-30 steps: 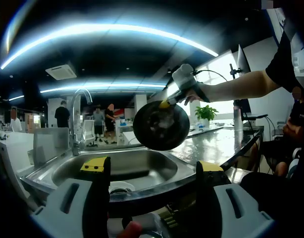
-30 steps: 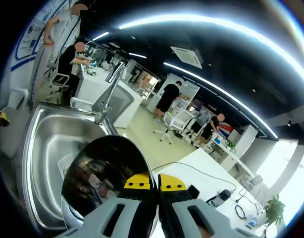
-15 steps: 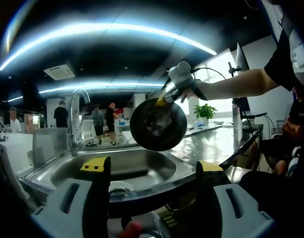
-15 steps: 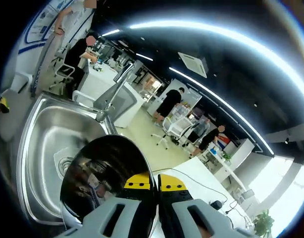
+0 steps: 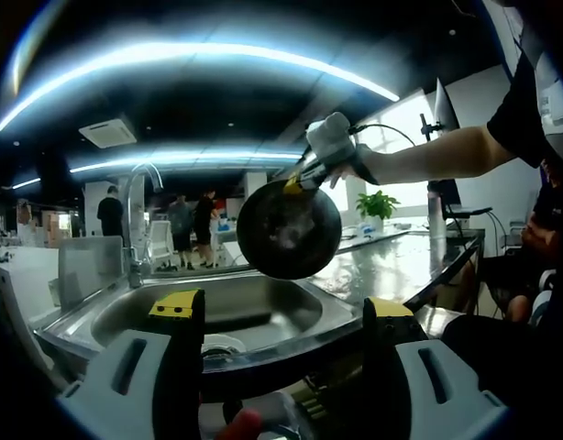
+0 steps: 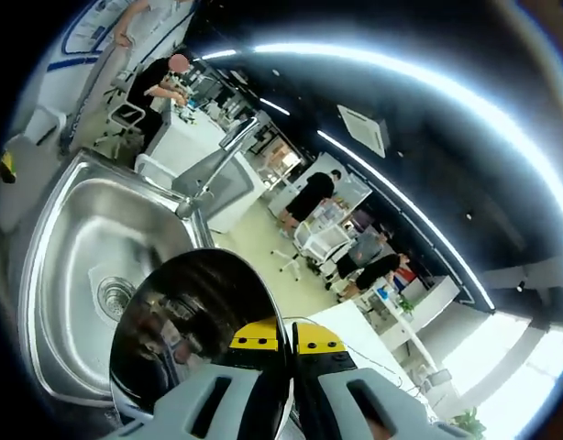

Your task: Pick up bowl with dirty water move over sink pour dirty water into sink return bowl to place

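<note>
Above the sink (image 5: 263, 316), right gripper (image 6: 278, 346) jaws clamp the tilted bowl (image 5: 289, 229); left gripper (image 5: 281, 316) jaws stand apart.

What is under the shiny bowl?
The steel sink lies below the bowl, with its round drain showing. The bowl hides the sink's near corner. The right gripper pinches the bowl's rim.

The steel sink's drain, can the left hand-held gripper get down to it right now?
Probably yes: the left hand-held gripper is open and empty at the steel sink edge, and the round metal bowl hangs above, not blocking.
</note>
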Motion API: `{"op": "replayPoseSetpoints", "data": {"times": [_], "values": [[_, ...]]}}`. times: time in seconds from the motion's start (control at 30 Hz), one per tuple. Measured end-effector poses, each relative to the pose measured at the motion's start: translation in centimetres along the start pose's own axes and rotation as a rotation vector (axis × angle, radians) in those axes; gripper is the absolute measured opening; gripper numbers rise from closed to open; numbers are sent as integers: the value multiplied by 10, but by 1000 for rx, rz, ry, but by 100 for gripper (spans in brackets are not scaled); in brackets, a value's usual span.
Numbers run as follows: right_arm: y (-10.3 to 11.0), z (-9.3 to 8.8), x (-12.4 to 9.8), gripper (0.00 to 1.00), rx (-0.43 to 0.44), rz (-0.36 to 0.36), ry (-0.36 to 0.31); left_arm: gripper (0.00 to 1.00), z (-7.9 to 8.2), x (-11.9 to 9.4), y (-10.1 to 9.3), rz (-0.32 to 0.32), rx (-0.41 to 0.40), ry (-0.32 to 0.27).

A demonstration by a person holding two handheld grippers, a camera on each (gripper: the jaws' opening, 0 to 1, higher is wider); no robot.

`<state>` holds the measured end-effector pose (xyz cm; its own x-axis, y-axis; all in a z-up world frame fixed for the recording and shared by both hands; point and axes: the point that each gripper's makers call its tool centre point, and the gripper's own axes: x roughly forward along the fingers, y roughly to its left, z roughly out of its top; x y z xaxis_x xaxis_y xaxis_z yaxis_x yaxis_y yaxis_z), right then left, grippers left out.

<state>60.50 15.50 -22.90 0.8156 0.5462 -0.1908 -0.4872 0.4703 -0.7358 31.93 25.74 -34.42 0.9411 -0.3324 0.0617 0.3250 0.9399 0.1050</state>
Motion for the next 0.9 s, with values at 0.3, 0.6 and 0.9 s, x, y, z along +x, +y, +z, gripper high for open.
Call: {"op": "replayPoseSetpoints", "data": {"times": [0.3,0.6,0.9], "values": [[2,1,-1,0,-41,-12,2,70,1,0,-1,-1,5,-2],[6,8,-2,0,-131,-30,-18,70,0,0,-3,-8,3,0],[11,16,-3,0,-210,-45,-40,70,-1,1,-4,-7,2,0]]}}
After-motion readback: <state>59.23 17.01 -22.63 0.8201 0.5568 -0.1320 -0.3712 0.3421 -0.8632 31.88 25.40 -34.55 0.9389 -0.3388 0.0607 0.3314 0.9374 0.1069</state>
